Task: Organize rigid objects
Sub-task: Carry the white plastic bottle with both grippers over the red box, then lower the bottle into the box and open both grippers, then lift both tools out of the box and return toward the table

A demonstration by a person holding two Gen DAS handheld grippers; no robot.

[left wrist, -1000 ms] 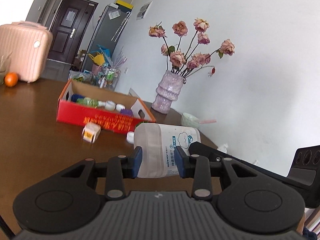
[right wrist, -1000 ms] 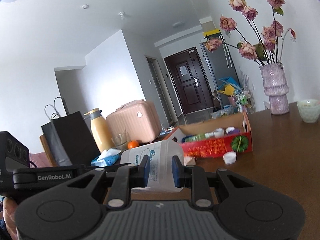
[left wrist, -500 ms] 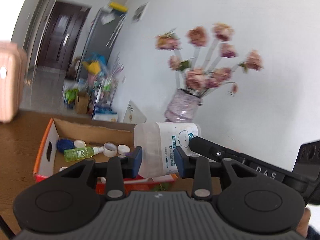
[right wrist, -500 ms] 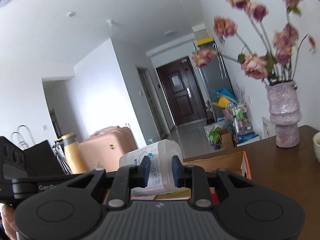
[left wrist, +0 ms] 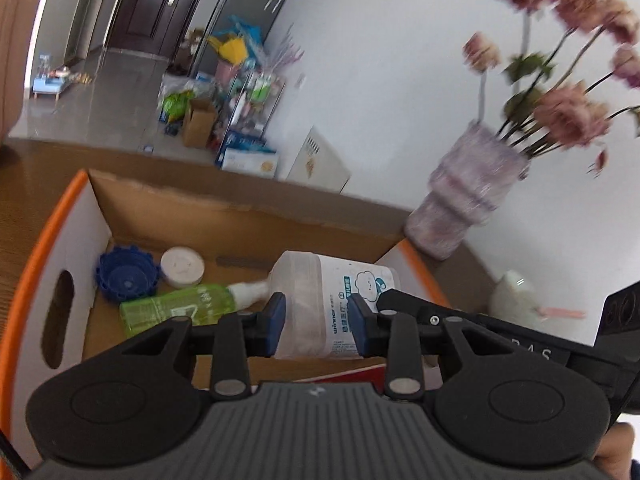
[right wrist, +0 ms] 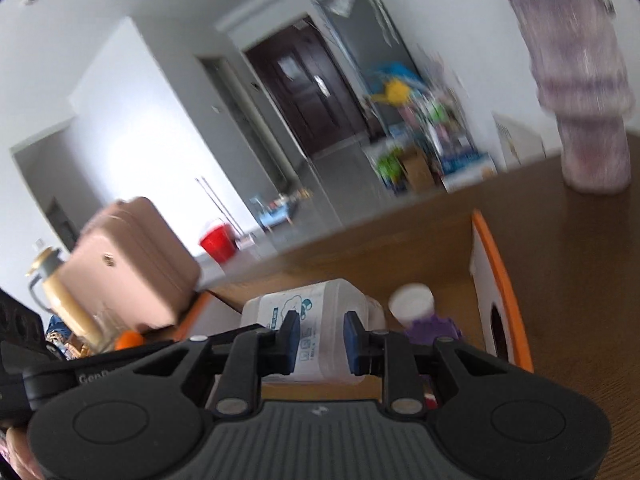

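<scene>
Firstly, left wrist view: the left gripper (left wrist: 316, 322) clamped one end of a clear plastic bottle (left wrist: 320, 292) lying sideways, held over the open cardboard box (left wrist: 240, 216). Inside the box lay a green spray bottle (left wrist: 176, 306), a blue cap (left wrist: 126, 278) and a white lid (left wrist: 183, 266). A purple vase (left wrist: 464, 204) of blurred pink flowers (left wrist: 568, 114) stood on the table beyond. Right wrist view: the right gripper (right wrist: 319, 340) pinched the same bottle (right wrist: 308, 308) at its other end, above the box (right wrist: 500, 280); a white-capped purple jar (right wrist: 420, 312) sat just beside it, a pink suitcase (right wrist: 128, 260) farther left.
</scene>
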